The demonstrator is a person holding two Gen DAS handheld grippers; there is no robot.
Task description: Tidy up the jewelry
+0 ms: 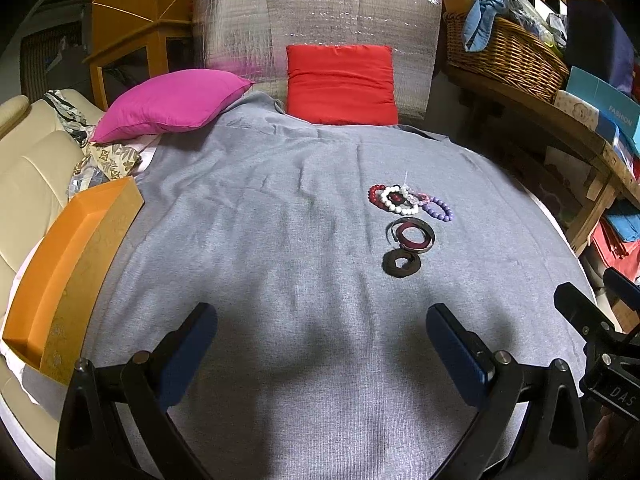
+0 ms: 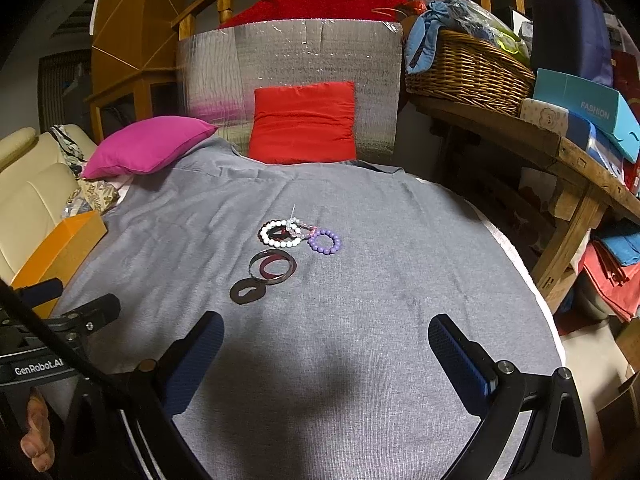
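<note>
A small heap of jewelry lies on a grey cloth (image 1: 280, 280). It holds a white bead bracelet (image 1: 398, 200), a dark red bead bracelet (image 1: 374, 194), a purple bead bracelet (image 1: 440, 209), a shiny dark bangle (image 1: 412, 234) and a flat black ring (image 1: 401, 265). The right wrist view shows the white bracelet (image 2: 279, 234), purple bracelet (image 2: 325, 241), bangle (image 2: 273, 267) and black ring (image 2: 248, 291). An orange box (image 1: 64, 264) sits open at the left edge. My left gripper (image 1: 320, 344) is open and empty, short of the heap. My right gripper (image 2: 326, 354) is open and empty too.
A pink cushion (image 1: 172, 102) and a red cushion (image 1: 340, 84) lie at the far end against a silver foil panel (image 1: 320, 20). A wooden shelf with a wicker basket (image 1: 504, 56) and boxes stands to the right. A cream sofa (image 1: 28, 168) is on the left.
</note>
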